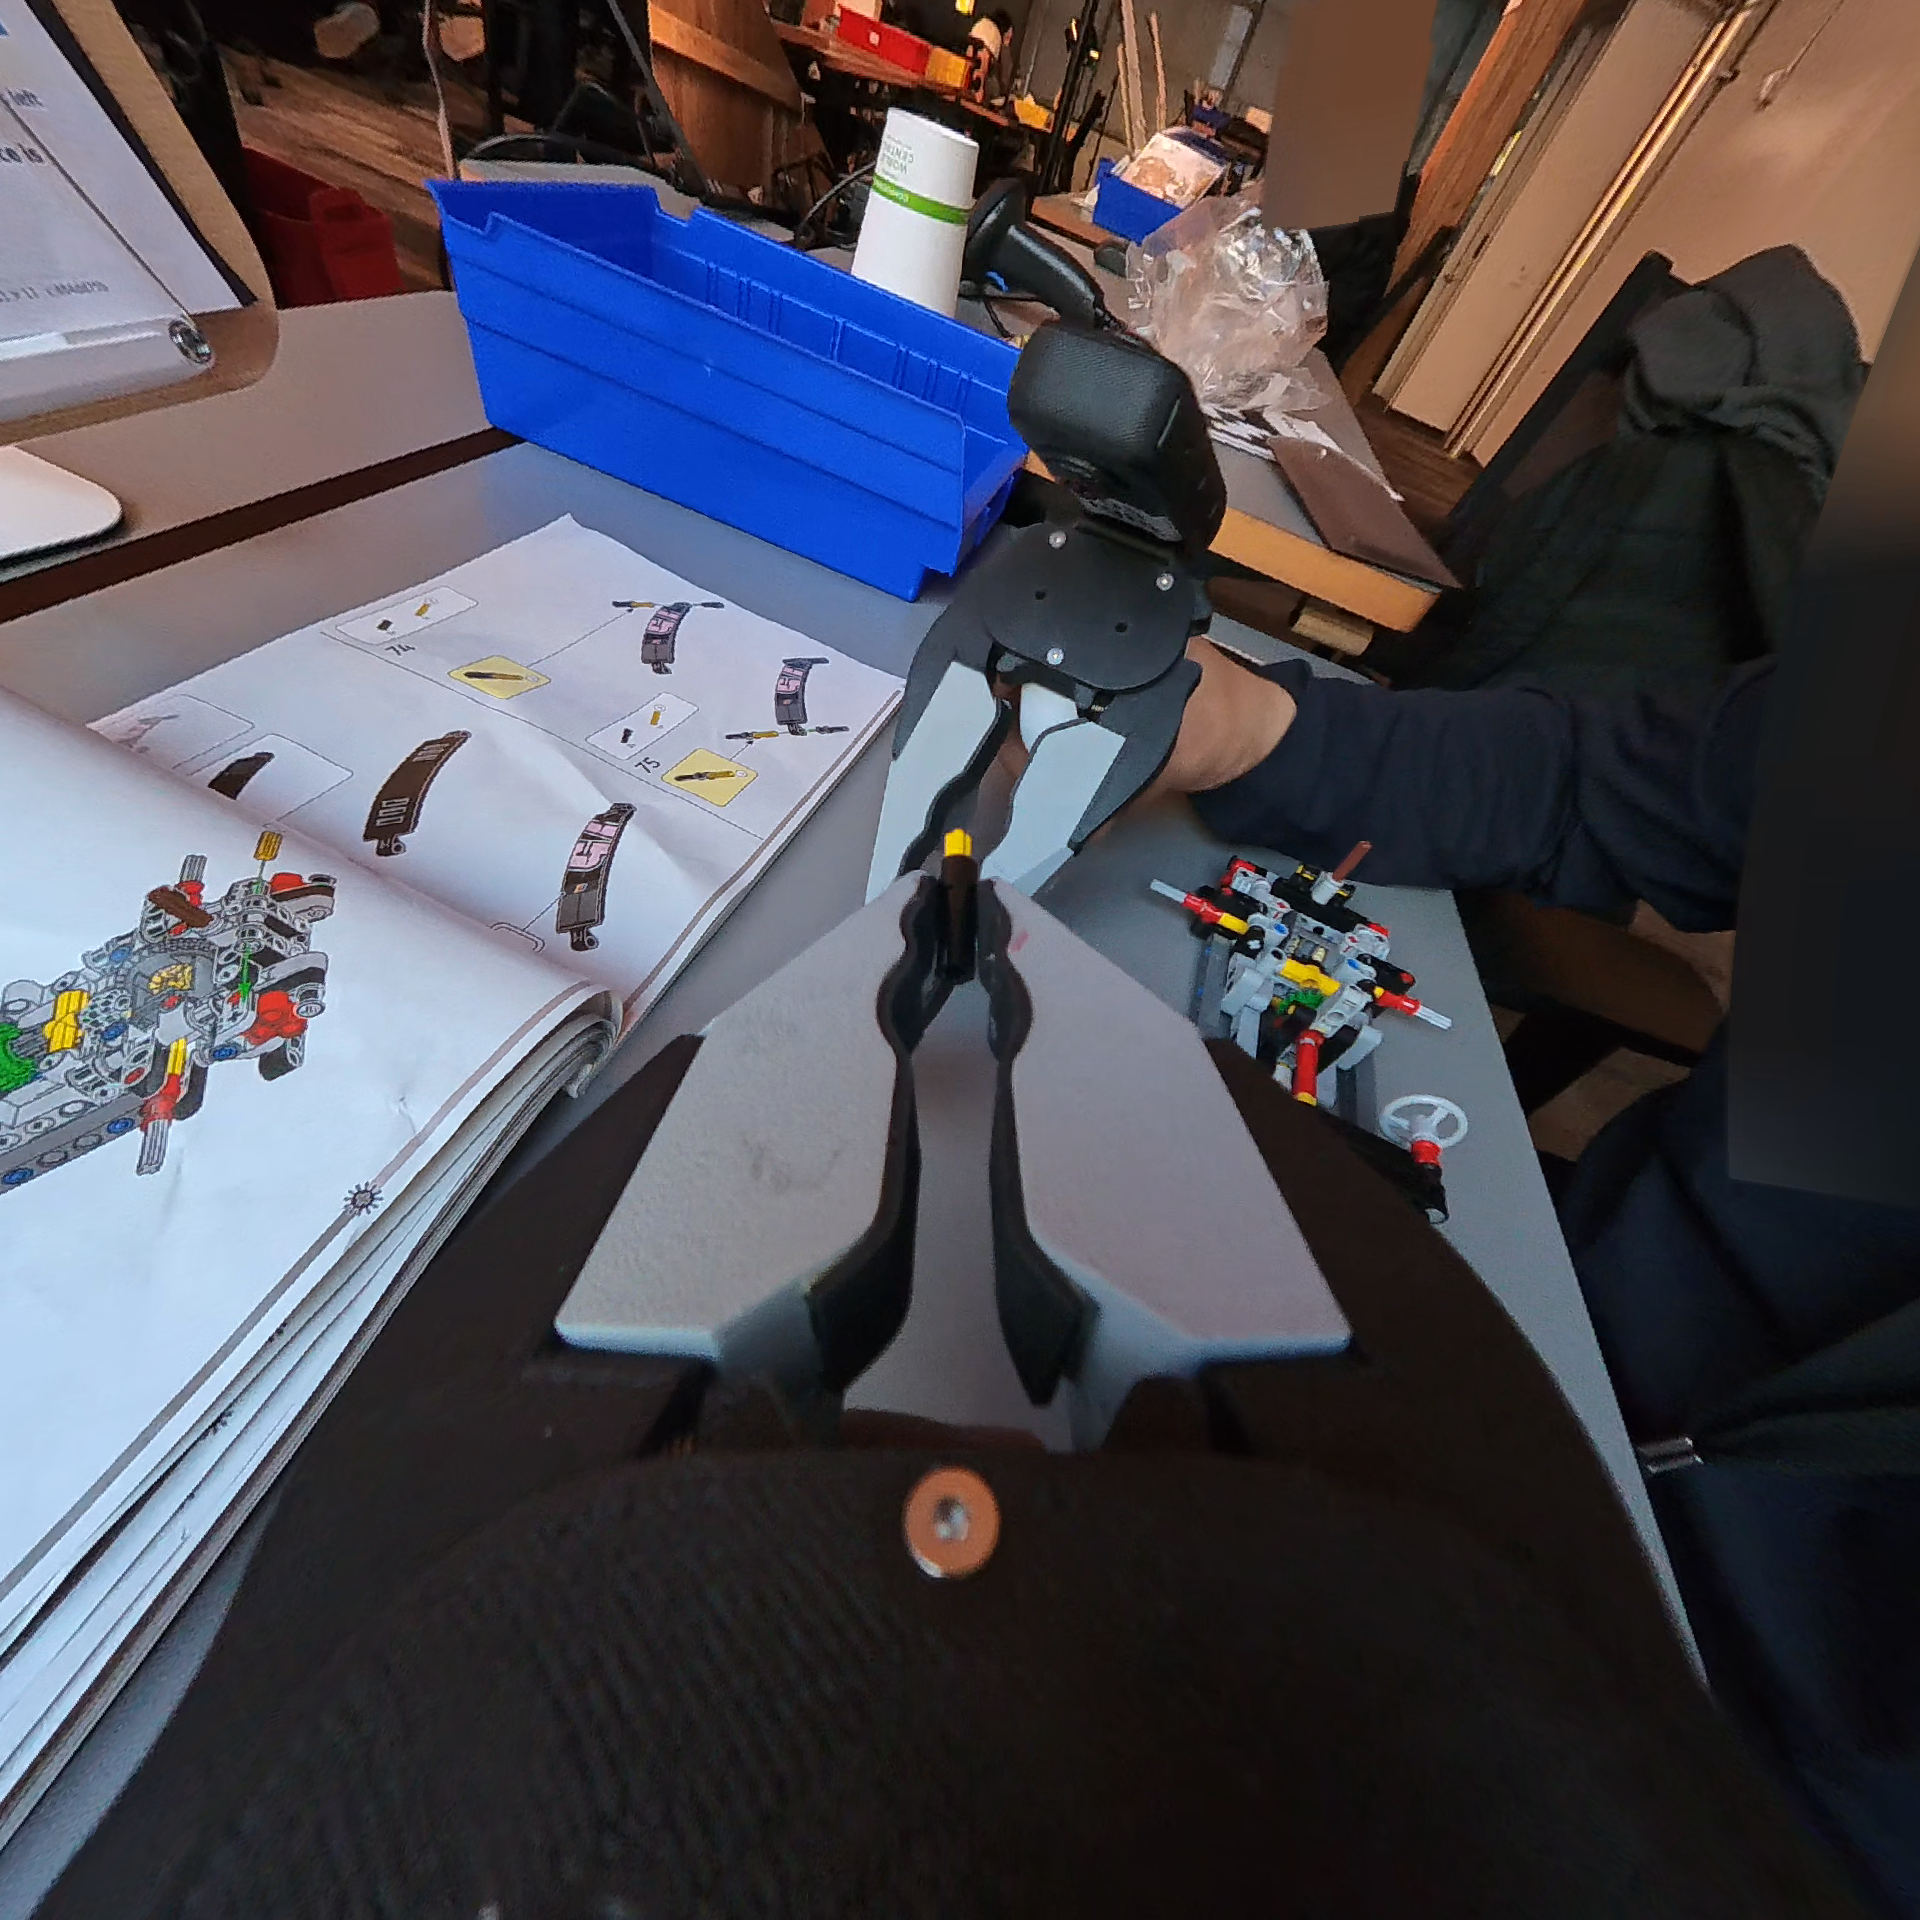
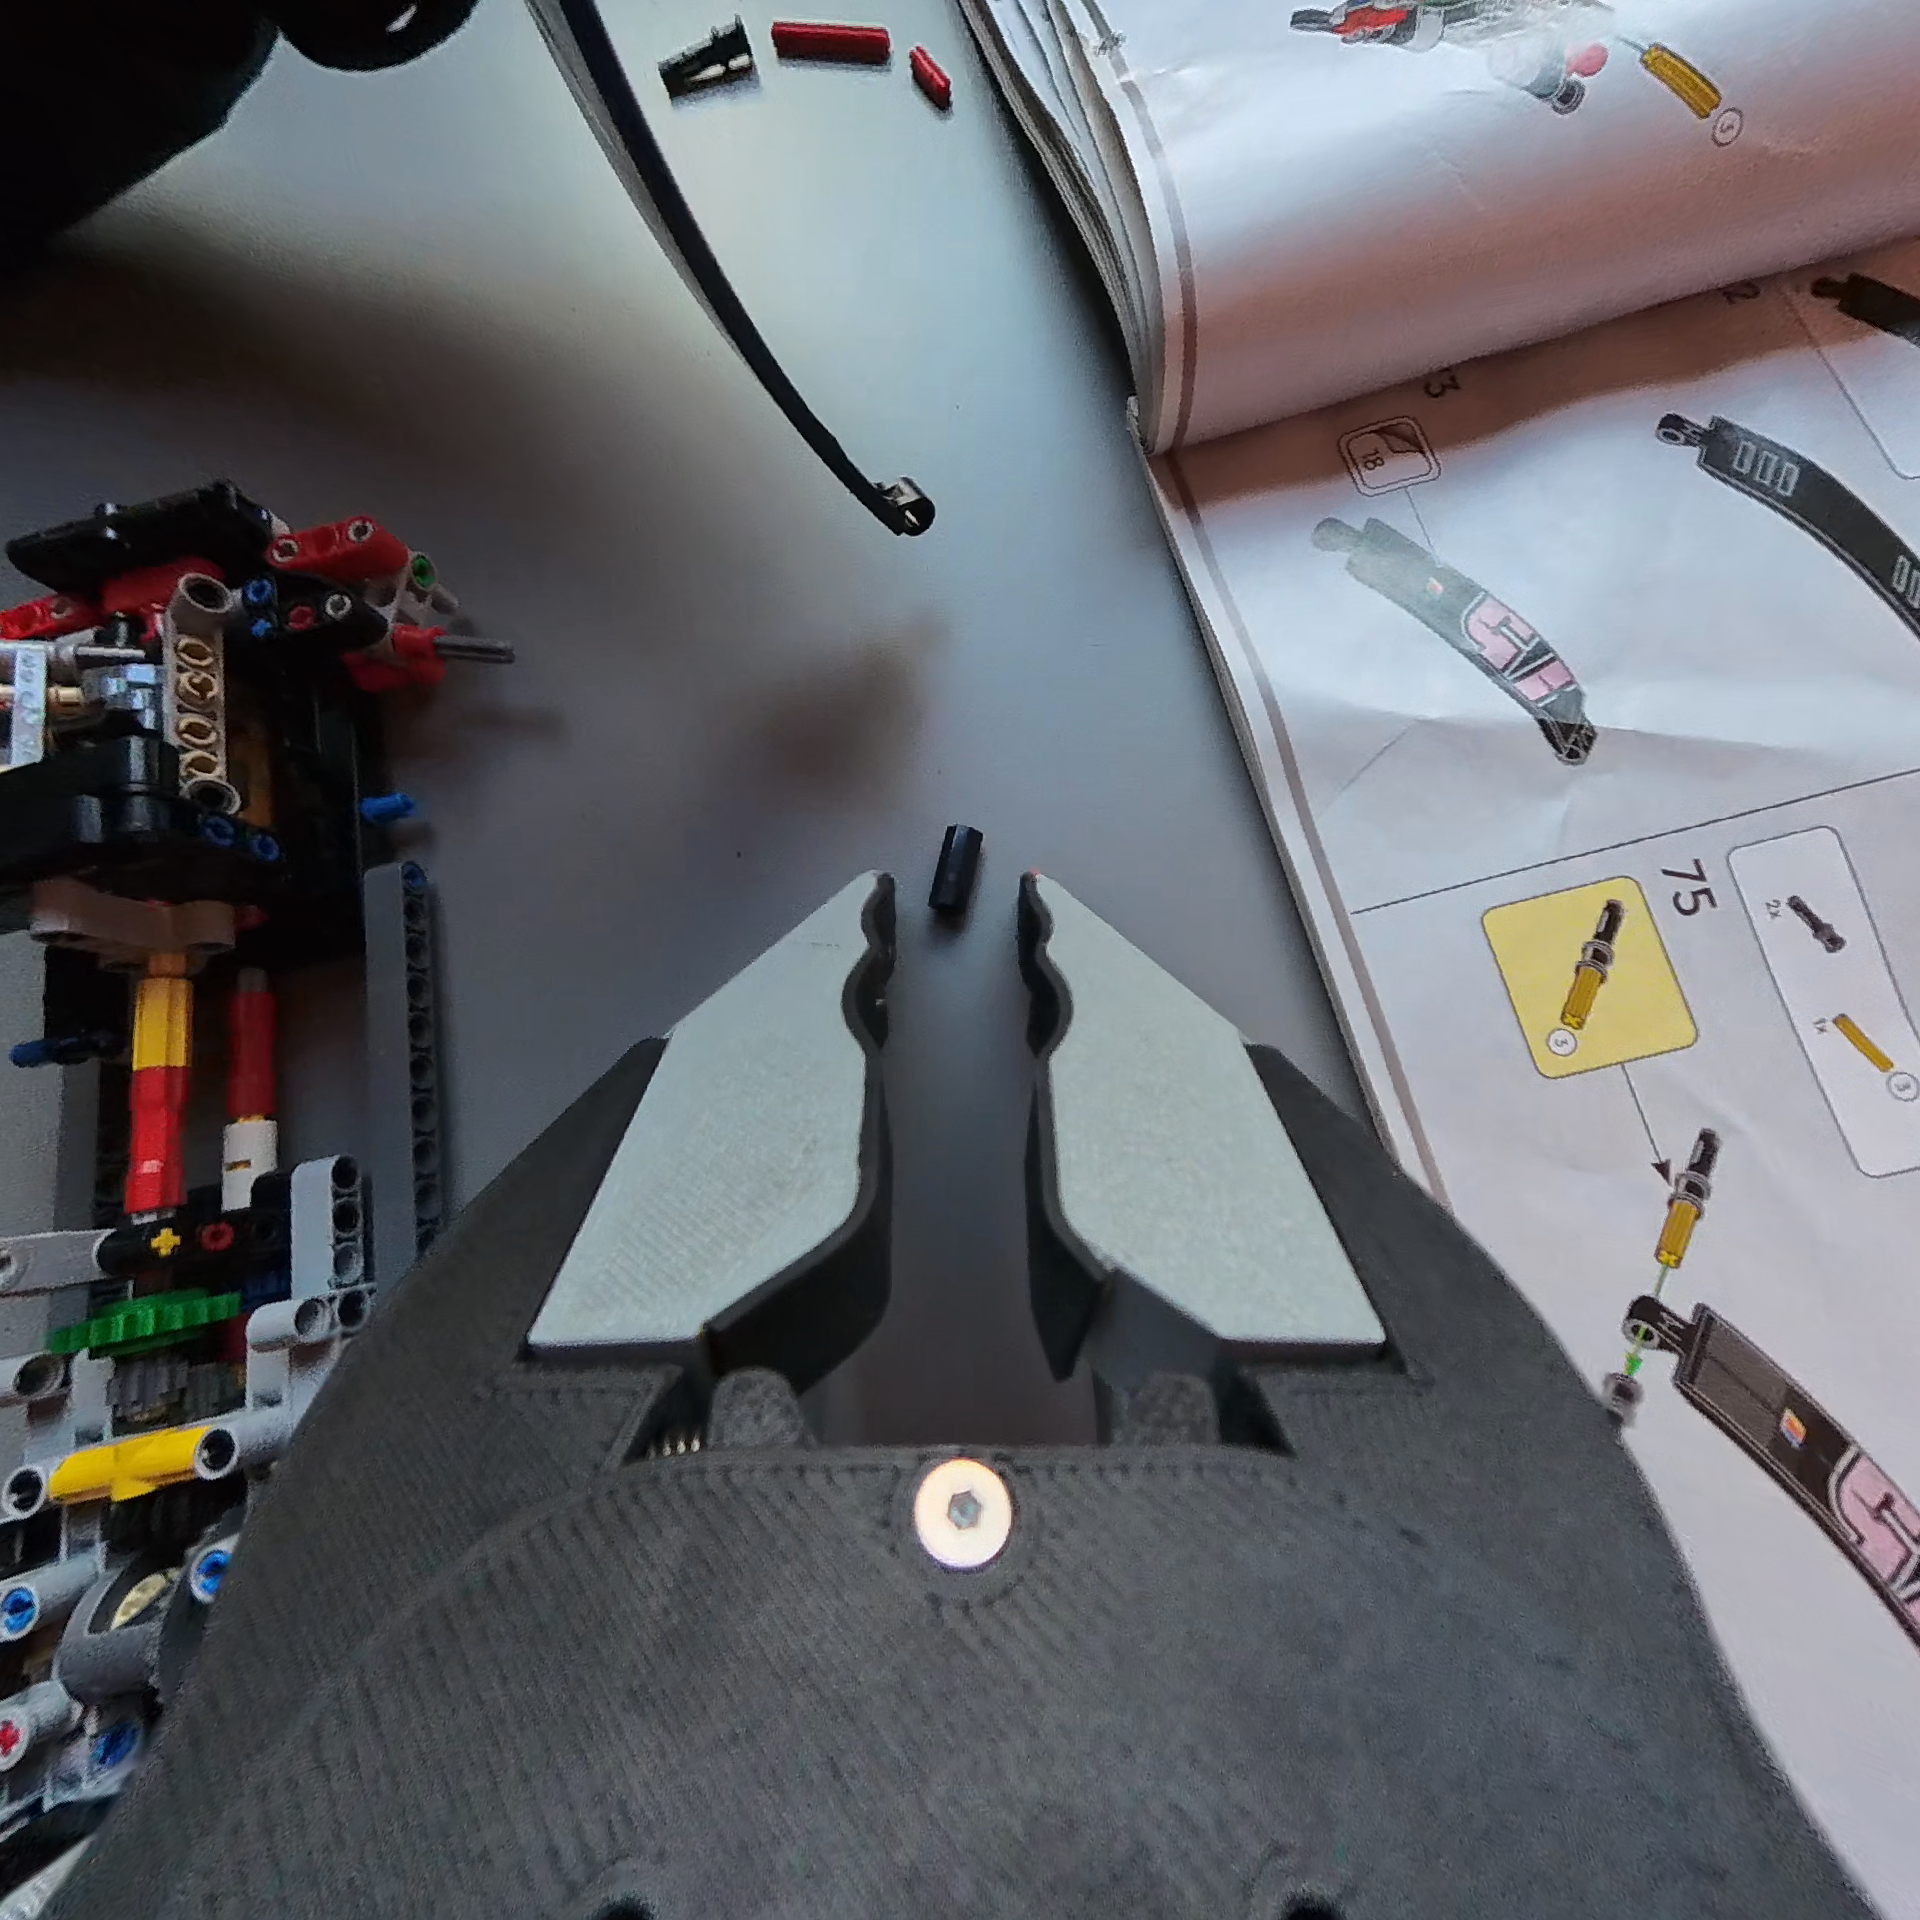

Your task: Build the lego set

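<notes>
My left gripper (image 1: 956, 899) is shut on a small black connector with a yellow axle tip (image 1: 956, 920) and holds it upright above the grey table (image 1: 790, 935). My right gripper (image 2: 955, 885) is open and points down at the table. A short black connector (image 2: 956, 869) lies loose on the table just ahead of its fingertips, touching neither pad. The right gripper also shows in the left wrist view (image 1: 1049, 644), right behind the held piece, with a hand on it.
An open instruction booklet (image 1: 312, 831) (image 2: 1558, 623) lies beside both grippers. A partly built brick model (image 1: 1309, 966) (image 2: 177, 935) sits on the table. A blue bin (image 1: 727, 374) stands behind. A long black curved panel (image 2: 748, 312) and red pieces (image 2: 831, 44) lie farther off. My right fingertips sit around 12 cm from my left ones.
</notes>
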`<state>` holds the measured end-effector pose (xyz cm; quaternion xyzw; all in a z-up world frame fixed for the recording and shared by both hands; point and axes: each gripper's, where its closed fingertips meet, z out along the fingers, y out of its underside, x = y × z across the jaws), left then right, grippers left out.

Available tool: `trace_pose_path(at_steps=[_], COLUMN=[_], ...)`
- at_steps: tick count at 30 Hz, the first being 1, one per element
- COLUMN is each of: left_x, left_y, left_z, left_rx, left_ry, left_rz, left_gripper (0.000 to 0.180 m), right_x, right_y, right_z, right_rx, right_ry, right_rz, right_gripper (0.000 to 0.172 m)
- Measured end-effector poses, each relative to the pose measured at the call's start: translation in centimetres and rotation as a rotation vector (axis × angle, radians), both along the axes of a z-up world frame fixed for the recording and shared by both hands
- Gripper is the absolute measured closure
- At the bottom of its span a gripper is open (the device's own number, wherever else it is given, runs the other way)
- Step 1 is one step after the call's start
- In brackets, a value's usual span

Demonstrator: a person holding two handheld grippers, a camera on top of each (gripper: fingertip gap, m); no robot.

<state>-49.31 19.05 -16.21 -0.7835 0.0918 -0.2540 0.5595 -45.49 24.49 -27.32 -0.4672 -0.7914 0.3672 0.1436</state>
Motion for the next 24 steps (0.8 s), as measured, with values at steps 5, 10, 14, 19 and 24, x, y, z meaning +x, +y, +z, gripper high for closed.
trace_pose_path(at_steps=[5,10,14,19,24], left_x=[-0.5,-0.4,-0.4,-0.3,0.1], left_y=[0.0,0.0,-0.1,-0.2,-0.2], left_z=[0.2,0.2,0.5,0.8,0.5], left_rx=[0.003,0.001,0.009,0.015,0.012], left_ry=[-0.035,-0.021,-0.022,-0.033,0.004], left_rz=[0.021,0.021,0.019,0.015,-0.004], left_gripper=[0.176,0.176,0.176,0.176,0.176], right_x=[-0.3,-0.4,-0.3,0.1,-0.2], right_y=[0.5,0.3,0.6,1.0,-0.1], right_z=[-0.2,-0.3,-0.2,0.0,0.0], right_rx=[0.122,0.226,0.268,0.278,0.258], right_ry=[0.056,0.118,0.131,0.154,0.197], right_rz=[-0.031,-0.016,0.010,0.090,0.232], right_gripper=[0.162,0.172,0.165,0.151,0.151])
